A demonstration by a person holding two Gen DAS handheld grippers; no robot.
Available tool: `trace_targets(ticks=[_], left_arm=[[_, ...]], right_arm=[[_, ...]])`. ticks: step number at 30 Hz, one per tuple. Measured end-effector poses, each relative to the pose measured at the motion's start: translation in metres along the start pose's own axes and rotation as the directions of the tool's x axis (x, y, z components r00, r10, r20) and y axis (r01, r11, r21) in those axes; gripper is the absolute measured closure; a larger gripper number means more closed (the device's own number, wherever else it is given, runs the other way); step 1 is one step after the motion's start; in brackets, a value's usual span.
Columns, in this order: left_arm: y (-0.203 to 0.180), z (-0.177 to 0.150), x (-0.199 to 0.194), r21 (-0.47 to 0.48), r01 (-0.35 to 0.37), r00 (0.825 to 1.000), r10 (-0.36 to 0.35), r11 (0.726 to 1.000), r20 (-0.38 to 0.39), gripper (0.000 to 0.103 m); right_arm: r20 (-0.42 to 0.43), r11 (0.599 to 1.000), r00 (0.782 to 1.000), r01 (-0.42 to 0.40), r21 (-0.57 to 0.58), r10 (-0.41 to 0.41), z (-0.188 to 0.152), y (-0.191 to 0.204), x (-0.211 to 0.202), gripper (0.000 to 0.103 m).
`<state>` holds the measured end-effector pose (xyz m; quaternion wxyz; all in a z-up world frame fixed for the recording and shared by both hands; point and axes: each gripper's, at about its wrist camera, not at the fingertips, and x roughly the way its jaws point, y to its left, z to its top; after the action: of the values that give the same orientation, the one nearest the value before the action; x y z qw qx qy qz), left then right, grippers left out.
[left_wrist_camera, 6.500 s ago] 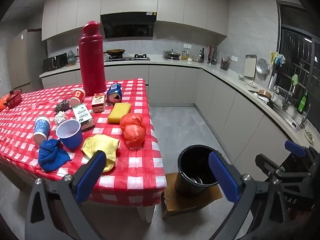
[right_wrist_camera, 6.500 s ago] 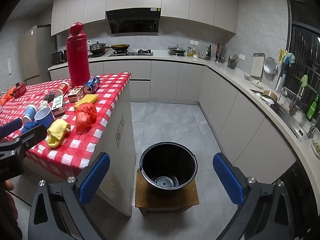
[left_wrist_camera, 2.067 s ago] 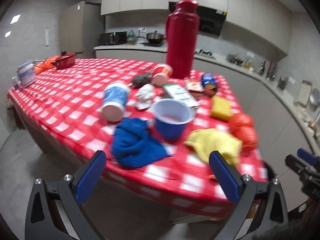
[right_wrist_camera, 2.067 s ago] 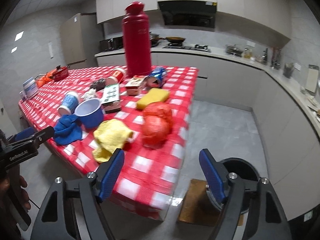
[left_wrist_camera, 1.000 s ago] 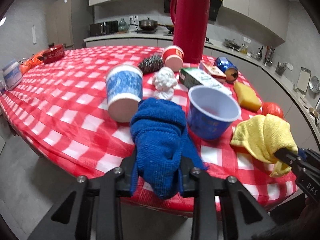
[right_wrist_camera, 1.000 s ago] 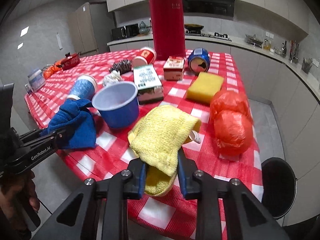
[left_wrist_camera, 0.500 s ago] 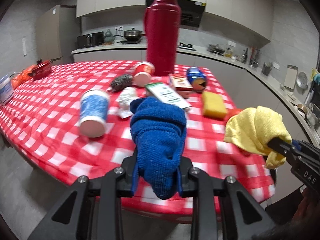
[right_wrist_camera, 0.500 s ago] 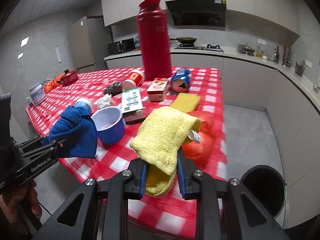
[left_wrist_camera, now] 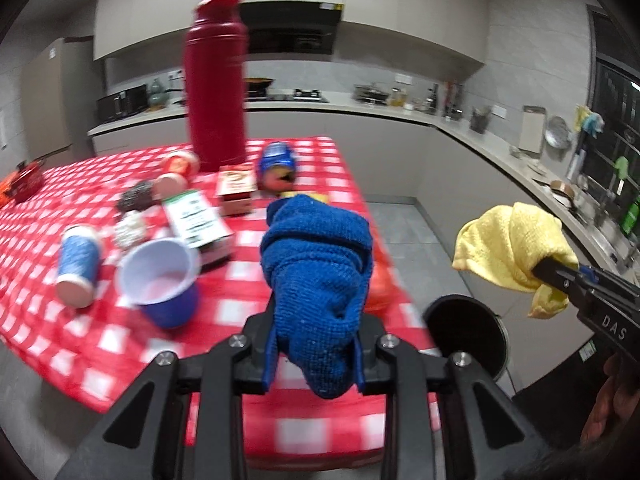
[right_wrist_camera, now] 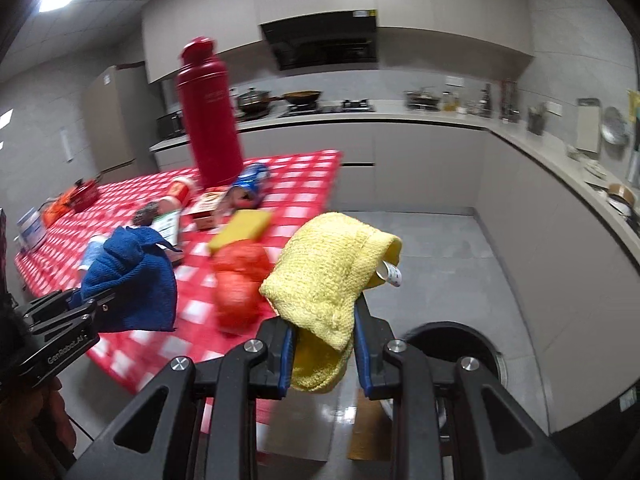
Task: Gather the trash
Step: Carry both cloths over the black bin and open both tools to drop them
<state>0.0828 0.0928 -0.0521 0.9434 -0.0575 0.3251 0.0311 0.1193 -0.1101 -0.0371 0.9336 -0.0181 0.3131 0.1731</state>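
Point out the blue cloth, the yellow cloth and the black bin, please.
blue cloth (left_wrist_camera: 316, 256), left wrist view, middle of the bunched fabric.
yellow cloth (right_wrist_camera: 324, 276), right wrist view, its upper fold.
black bin (left_wrist_camera: 466, 334), left wrist view, its dark opening.

2 grippers (left_wrist_camera: 314, 354) (right_wrist_camera: 322, 354) clamped, tilted downward

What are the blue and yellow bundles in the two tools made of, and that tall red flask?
The blue bundle looks like terry or microfibre cloth: fuzzy looped pile, soft folds. The yellow bundle seems a coarser knitted or waffle cloth, with a visible bumpy weave. The tall red flask looks like smooth painted metal or plastic; blur leaves that open.
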Motion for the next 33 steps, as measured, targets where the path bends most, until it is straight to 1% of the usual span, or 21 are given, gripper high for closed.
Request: trace_targets(ticks=[5, 9, 13, 17, 19, 22, 27, 31, 33], left_arm=[[-0.05, 0.004, 0.009, 0.048, 0.065, 0.998, -0.066, 0.997, 0.008, 0.074], [-0.082, 0.006, 0.019, 0.074, 0.101, 0.995, -0.103, 0.992, 0.013, 0.074], [-0.117, -0.003, 0.036, 0.087, 0.143, 0.99, -0.144, 0.986, 0.004, 0.074], [-0.148, -0.017, 0.058, 0.092, 0.153, 0.988, -0.152, 0.984, -0.017, 0.074], [-0.161, -0.027, 0.071, 0.089, 0.156, 0.987, -0.153, 0.984, -0.037, 0.074], [-0.177, -0.037, 0.085, 0.09, 0.144, 0.989, -0.14, 0.986, -0.049, 0.074], [-0.198, -0.054, 0.12, 0.061, 0.132, 0.989, -0.127, 0.989, -0.08, 0.074], [-0.211, -0.076, 0.153, 0.046, 0.118, 0.982, -0.11, 0.992, -0.157, 0.074], [-0.216, -0.083, 0.16, 0.039, 0.108, 0.98, -0.1, 0.993, -0.173, 0.073]], right_arm=[[-0.002, 0.997, 0.998, 0.062, 0.036, -0.062, -0.01, -0.046, -0.015, 0.076], [-0.02, 0.993, 0.995, 0.1, 0.056, -0.099, -0.021, -0.081, -0.019, 0.076], [-0.037, 0.99, 0.992, 0.125, 0.065, -0.123, -0.034, -0.116, -0.017, 0.076], [-0.051, 0.991, 0.991, 0.127, 0.036, -0.125, -0.05, -0.149, -0.005, 0.076], [-0.073, 0.993, 0.991, 0.113, 0.024, -0.111, -0.059, -0.166, 0.006, 0.076], [-0.097, 0.996, 0.991, 0.094, 0.007, -0.093, -0.07, -0.186, 0.02, 0.076], [-0.146, 0.999, 0.989, 0.032, -0.038, -0.037, -0.086, -0.212, 0.053, 0.076], [-0.21, 0.997, 0.978, -0.024, -0.079, 0.007, -0.1, -0.23, 0.087, 0.076], [-0.236, 0.994, 0.971, -0.05, -0.094, 0.027, -0.105, -0.232, 0.102, 0.076]])
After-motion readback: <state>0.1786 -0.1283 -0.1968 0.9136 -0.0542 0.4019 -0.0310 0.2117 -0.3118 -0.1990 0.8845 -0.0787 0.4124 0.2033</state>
